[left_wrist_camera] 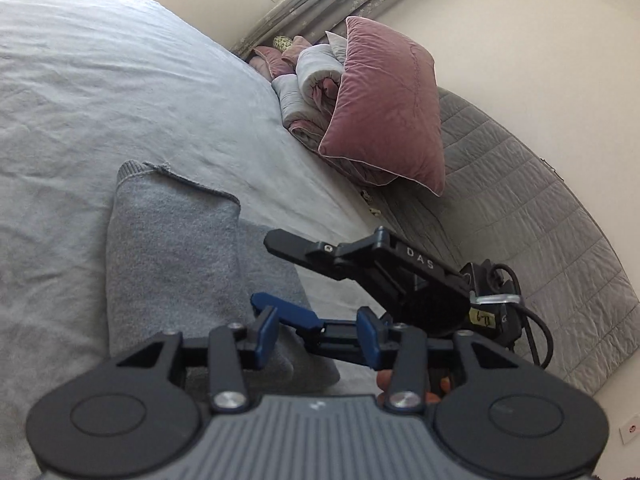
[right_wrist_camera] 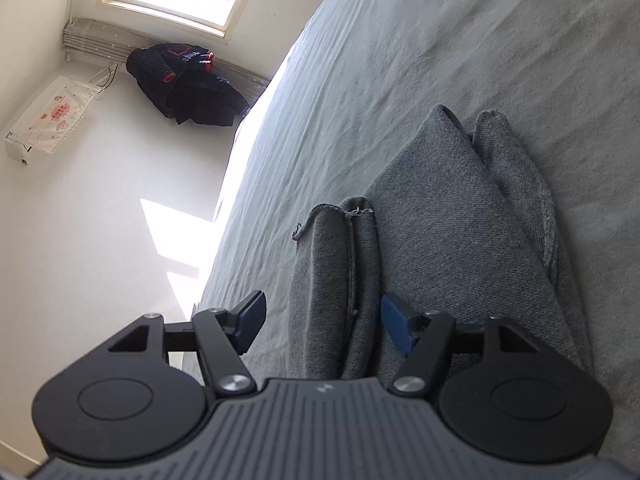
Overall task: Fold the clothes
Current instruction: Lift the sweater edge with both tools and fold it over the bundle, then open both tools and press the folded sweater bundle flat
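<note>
From the left wrist, the left gripper hangs released over the folded grey garment lying on the bed. From the right wrist, the right gripper spreads wide, unclenched, straddling the garment's folded edge without pressing it.

The left tongs, black with blue pads, stand partly parted, nothing pressed between the pads. In that same view the right tongs reach in from the right, angled up to the left, a fingertip of the hand holding them showing beneath. The right wrist view shows the right tongs spread wide, their pads clear of any grip.
</note>
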